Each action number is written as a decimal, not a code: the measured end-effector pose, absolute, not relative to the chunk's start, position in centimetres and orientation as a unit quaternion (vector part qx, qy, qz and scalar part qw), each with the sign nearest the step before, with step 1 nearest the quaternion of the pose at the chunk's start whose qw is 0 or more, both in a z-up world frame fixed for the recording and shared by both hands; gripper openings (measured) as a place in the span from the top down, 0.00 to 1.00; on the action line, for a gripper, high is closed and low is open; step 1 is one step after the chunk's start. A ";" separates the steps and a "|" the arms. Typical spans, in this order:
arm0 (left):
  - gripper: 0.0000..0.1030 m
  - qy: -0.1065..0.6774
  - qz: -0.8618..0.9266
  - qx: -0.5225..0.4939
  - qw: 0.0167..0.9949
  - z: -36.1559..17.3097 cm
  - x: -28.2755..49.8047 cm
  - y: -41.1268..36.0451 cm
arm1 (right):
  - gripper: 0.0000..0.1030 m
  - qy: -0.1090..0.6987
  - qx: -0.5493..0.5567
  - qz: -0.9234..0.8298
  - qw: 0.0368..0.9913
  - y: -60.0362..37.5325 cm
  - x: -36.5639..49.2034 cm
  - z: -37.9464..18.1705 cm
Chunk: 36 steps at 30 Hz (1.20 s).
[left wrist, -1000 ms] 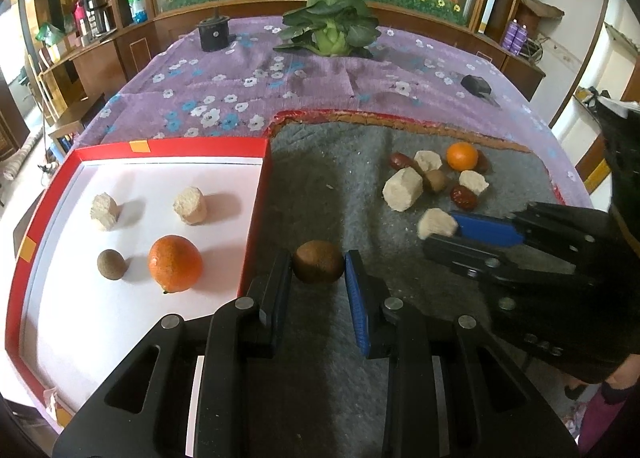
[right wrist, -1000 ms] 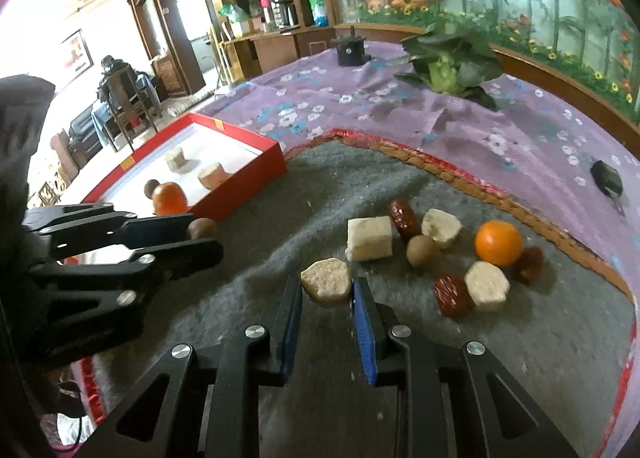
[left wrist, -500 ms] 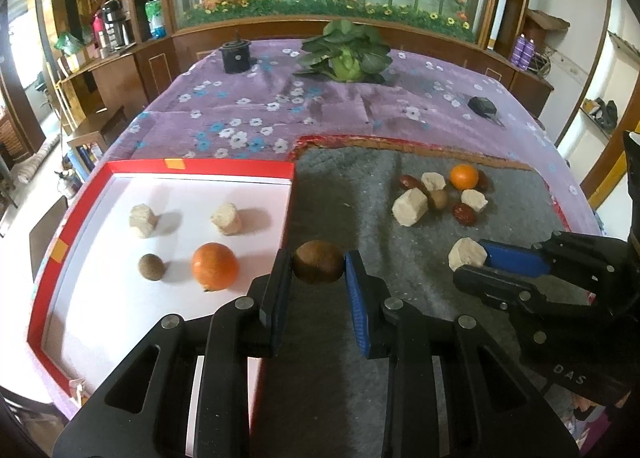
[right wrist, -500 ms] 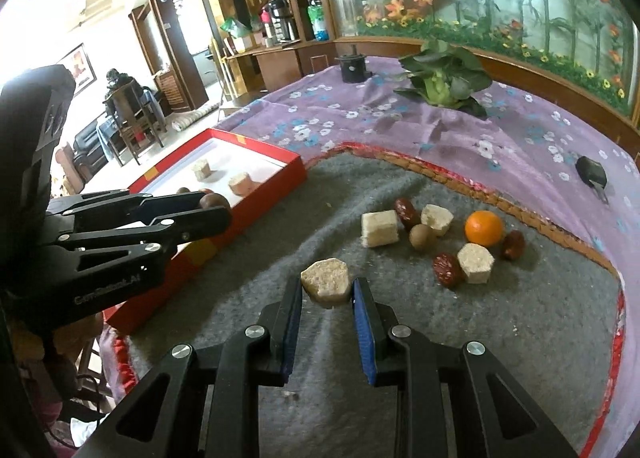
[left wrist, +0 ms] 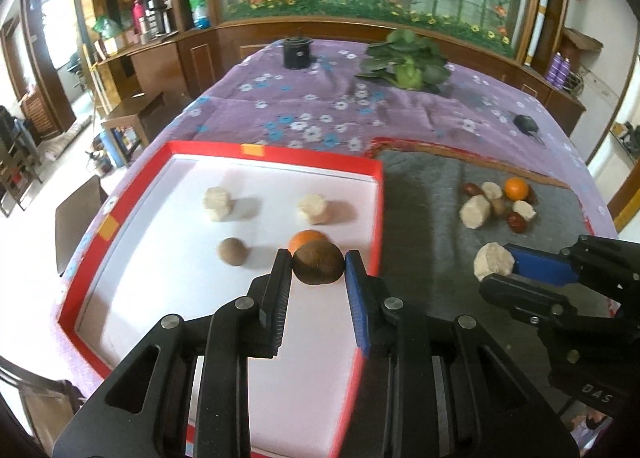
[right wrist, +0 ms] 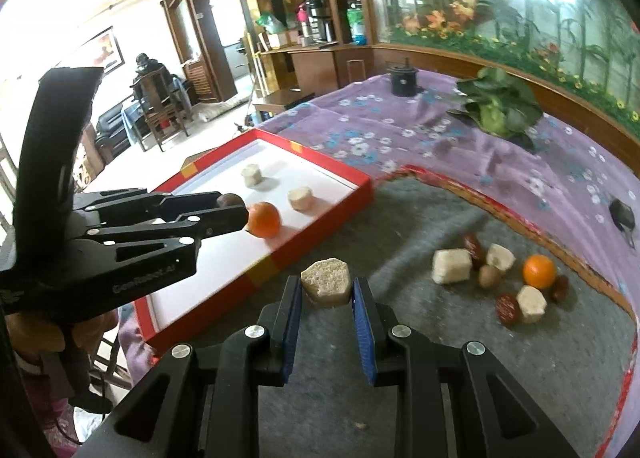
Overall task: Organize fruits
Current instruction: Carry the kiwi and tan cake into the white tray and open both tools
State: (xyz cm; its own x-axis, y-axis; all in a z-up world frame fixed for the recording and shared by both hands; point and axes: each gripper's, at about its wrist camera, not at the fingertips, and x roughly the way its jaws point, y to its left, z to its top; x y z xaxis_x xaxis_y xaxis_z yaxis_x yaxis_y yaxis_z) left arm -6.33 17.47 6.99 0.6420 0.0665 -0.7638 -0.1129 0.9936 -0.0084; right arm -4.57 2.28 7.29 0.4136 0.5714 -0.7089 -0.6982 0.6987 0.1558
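Observation:
My left gripper [left wrist: 318, 268] is shut on a brown kiwi-like fruit [left wrist: 319, 263] and holds it above the red-rimmed white tray [left wrist: 276, 154], near its right wall. In the tray lie an orange [left wrist: 306, 239], a small brown fruit [left wrist: 232, 251] and two pale chunks [left wrist: 217, 203]. My right gripper [right wrist: 326, 290] is shut on a pale hexagonal chunk [right wrist: 326, 287], held above the grey mat [right wrist: 440, 358] beside the tray [right wrist: 256, 270]. A pile of fruit remains on the mat: an orange [right wrist: 539, 270], red dates [right wrist: 507, 308], pale chunks [right wrist: 452, 266].
The table has a purple flowered cloth [left wrist: 320, 114]. A leafy green vegetable [left wrist: 408, 66], a black cup [left wrist: 297, 52] and a small black object [left wrist: 526, 124] lie on it at the back. Chairs and cabinets stand to the left.
Both grippers have risen and moved left with their loads. My left gripper went from over the mat to over the tray. The right gripper followed towards the tray.

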 end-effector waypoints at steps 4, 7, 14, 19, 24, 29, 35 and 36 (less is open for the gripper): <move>0.75 0.424 0.067 -0.037 0.903 6.5 -6.5 19.4 | 0.76 0.385 -0.089 0.391 0.831 3.9 -4.8 7.5; 0.75 0.427 0.076 -0.042 0.900 6.0 -6.7 20.5 | 0.76 0.386 -0.097 0.399 0.826 5.2 -5.1 7.5; 0.75 0.429 0.100 -0.066 0.895 5.3 -6.9 23.7 | 0.76 0.388 -0.117 0.419 0.813 8.0 -5.6 7.4; 0.75 0.436 0.109 -0.074 0.890 4.7 -7.1 25.2 | 0.76 0.392 -0.129 0.435 0.800 10.3 -5.7 7.0; 0.75 0.442 0.118 -0.089 0.885 3.9 -7.0 26.4 | 0.76 0.405 -0.143 0.444 0.787 12.4 -5.3 5.7; 0.74 0.445 0.120 -0.094 0.883 3.5 -6.6 27.1 | 0.76 0.413 -0.147 0.449 0.778 13.7 -4.9 4.8; 0.74 0.446 0.123 -0.096 0.881 3.2 -6.4 27.6 | 0.76 0.421 -0.155 0.447 0.774 14.8 -4.5 4.0; 0.74 0.446 0.124 -0.097 0.881 3.2 -6.4 27.7 | 0.76 0.422 -0.156 0.446 0.774 15.0 -4.5 3.9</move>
